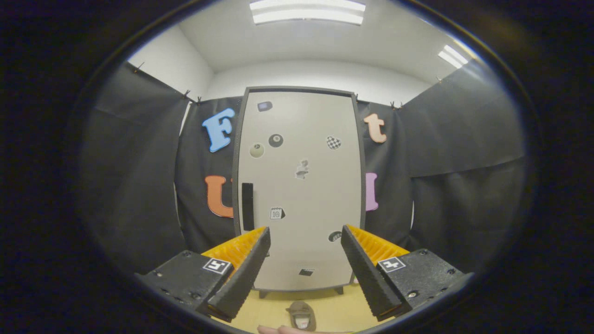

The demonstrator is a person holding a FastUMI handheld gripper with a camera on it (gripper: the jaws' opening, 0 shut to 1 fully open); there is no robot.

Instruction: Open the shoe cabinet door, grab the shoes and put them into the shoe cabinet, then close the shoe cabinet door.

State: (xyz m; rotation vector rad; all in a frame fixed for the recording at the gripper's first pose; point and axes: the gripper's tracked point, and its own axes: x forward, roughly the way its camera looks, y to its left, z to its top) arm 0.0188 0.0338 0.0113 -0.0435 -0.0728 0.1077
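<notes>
The shoe cabinet (299,185) stands upright straight ahead, its pale door shut inside a dark frame and dotted with several small stickers. A black vertical handle (248,206) sits on the door's left side, just above my left finger. My gripper (305,234) is open, fingers spread wide with nothing between them, still well short of the door. Below and between the fingers a grey-brown shoe (302,316) lies on the yellow floor (334,306) in front of the cabinet's feet.
Black cloth walls close in on the left, the right and behind the cabinet. Part of a person's hand (278,330) shows beside the shoe. Ceiling lights (307,11) shine overhead.
</notes>
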